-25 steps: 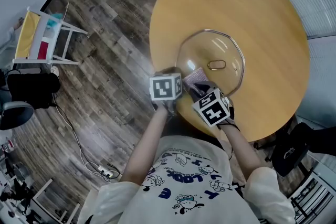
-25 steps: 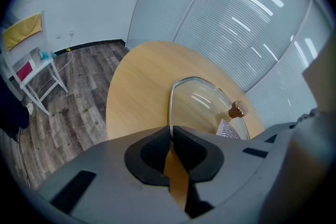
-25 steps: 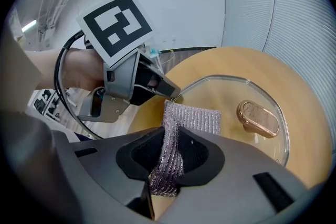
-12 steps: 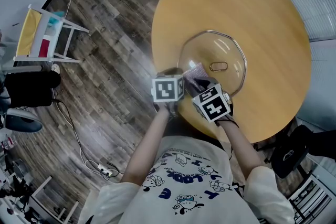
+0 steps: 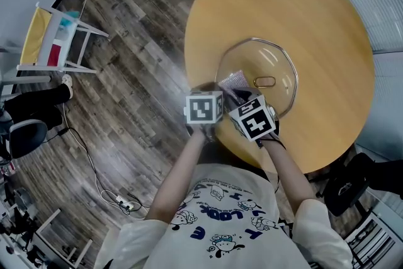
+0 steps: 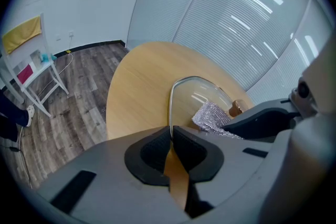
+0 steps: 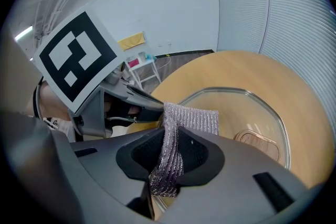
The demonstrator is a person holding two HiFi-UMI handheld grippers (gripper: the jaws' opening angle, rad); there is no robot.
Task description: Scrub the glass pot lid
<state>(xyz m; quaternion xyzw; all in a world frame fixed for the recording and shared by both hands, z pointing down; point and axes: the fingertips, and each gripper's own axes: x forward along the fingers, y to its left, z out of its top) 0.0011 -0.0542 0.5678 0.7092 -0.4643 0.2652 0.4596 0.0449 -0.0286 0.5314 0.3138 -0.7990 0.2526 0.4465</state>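
Observation:
The glass pot lid [image 5: 267,66] with its wooden handle [image 5: 266,81] lies on the round wooden table [image 5: 315,3]. My left gripper [image 5: 214,97] is shut on the lid's near-left metal rim [image 6: 170,107]. My right gripper [image 5: 242,97] is shut on a silver mesh scrubbing cloth [image 7: 181,126], which rests on the glass [image 7: 247,113] just left of the handle [image 7: 254,140]. In the left gripper view the cloth [image 6: 212,115] lies on the lid beside the right gripper's body. The cloth [image 5: 236,82] shows grey in the head view.
The table's near edge [image 5: 208,116] sits right under both grippers, with wood-plank floor [image 5: 126,72] to the left. A white rack with a yellow cloth [image 5: 47,41] stands far left. A cable [image 5: 94,167] runs over the floor.
The cloth and my right gripper have slid a little farther onto the lid, toward the handle. The left gripper stays clamped on the rim.

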